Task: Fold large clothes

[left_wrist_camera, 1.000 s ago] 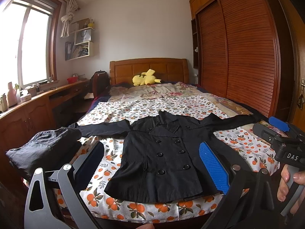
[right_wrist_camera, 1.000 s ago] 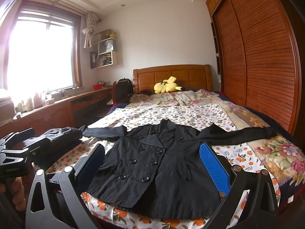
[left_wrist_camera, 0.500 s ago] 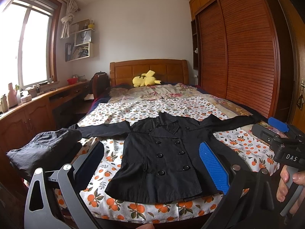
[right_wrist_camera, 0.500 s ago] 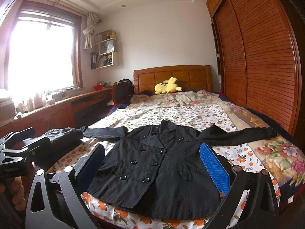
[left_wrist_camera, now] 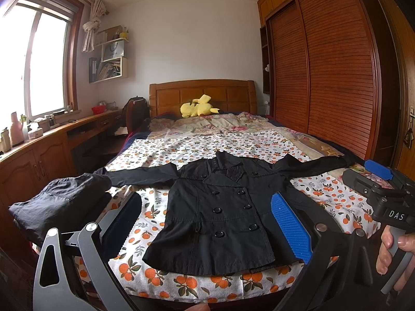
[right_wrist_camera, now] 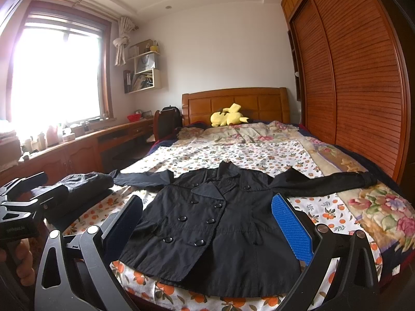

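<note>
Both your claws stood wide and empty: left gripper (left_wrist_camera: 207, 223), right gripper (right_wrist_camera: 207, 223), held short of the bed's (left_wrist_camera: 207, 285) foot. Your black coat (right_wrist_camera: 215, 223) lay flat, front up, sleeves spread, with a folded dark garment (left_wrist_camera: 59, 202) beside its sleeve.

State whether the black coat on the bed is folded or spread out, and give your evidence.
Spread out. The black coat lies flat, buttoned front up, on the bed, both sleeves stretched sideways, hem unfolded.

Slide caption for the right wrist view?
Open right gripper faces a black coat spread flat, sleeves out, on the bed.
</note>
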Motion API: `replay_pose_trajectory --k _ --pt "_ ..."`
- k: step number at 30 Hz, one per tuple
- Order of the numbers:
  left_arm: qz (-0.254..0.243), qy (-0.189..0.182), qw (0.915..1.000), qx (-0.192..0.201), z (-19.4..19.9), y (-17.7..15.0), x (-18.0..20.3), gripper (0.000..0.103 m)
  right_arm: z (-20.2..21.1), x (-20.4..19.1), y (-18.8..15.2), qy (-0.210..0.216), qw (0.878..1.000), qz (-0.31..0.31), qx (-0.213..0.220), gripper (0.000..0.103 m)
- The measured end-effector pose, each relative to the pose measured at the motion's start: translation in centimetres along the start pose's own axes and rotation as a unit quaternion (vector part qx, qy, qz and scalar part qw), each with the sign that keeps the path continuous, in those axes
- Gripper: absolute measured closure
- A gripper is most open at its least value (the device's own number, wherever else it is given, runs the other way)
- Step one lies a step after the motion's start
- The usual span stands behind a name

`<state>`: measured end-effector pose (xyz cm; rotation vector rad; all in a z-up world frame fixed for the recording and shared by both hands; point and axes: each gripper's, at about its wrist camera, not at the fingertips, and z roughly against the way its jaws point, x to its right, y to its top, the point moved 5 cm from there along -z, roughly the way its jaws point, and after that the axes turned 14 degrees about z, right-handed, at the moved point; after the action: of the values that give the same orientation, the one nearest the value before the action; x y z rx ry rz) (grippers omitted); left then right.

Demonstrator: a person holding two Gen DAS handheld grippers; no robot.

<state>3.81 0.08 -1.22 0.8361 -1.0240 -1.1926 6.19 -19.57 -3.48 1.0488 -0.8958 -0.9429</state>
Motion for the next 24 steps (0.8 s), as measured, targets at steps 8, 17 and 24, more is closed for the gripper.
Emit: replay_pose_trajectory --k 8,17,24 --pt "0.005 0.008 0.9998 -0.015 -1.5 -0.3 -0.5 0.002 -1.3 0.1 -1.2 0.003 1.0 0.001 -0.013 0.006" --pt "0.013 0.014 0.9992 -0.034 -4.5 -1.3 -2.4 0.002 -4.1 0.1 -2.0 0.011 1.0 0.001 -0.024 0.006" --pt "0.014 0.021 0.9986 -0.046 -6.8 -2.0 -3.7 0.002 -7.0 -0.5 -2.6 0.026 0.999 0.009 -0.032 0.006"
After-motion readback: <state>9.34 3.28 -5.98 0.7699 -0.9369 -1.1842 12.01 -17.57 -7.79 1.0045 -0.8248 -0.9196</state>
